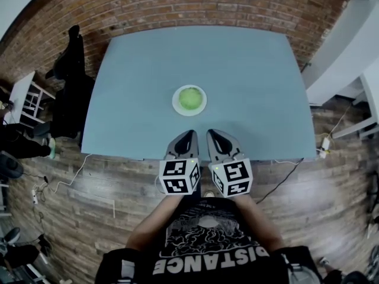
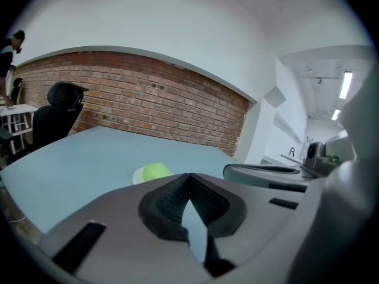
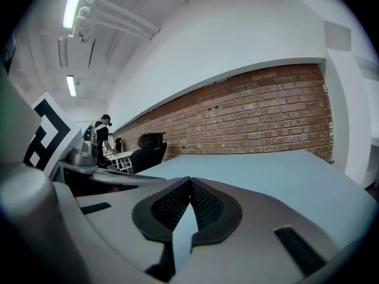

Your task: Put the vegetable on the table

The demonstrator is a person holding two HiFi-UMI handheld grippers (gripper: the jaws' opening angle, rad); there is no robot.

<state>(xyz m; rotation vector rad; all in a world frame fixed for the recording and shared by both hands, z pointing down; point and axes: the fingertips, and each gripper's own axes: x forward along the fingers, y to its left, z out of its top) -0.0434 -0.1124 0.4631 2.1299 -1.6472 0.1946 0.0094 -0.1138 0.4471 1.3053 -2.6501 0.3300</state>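
Vegetable (image 1: 189,97) on plate (image 1: 176,103) (table (image 1: 249,81) centre)

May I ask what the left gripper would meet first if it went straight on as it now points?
Probably the plate with the green vegetable; seen from the left gripper they sit slightly left of its line, so it might only graze them.

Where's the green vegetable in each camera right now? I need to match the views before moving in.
Head view: the green vegetable sits on a white plate mid-table, near the picture's middle.
Left gripper view: low, left of centre, on the same plate.
Right gripper view: not in it.
Shared landmark: the brick wall beyond the table's far edge, in all three views.
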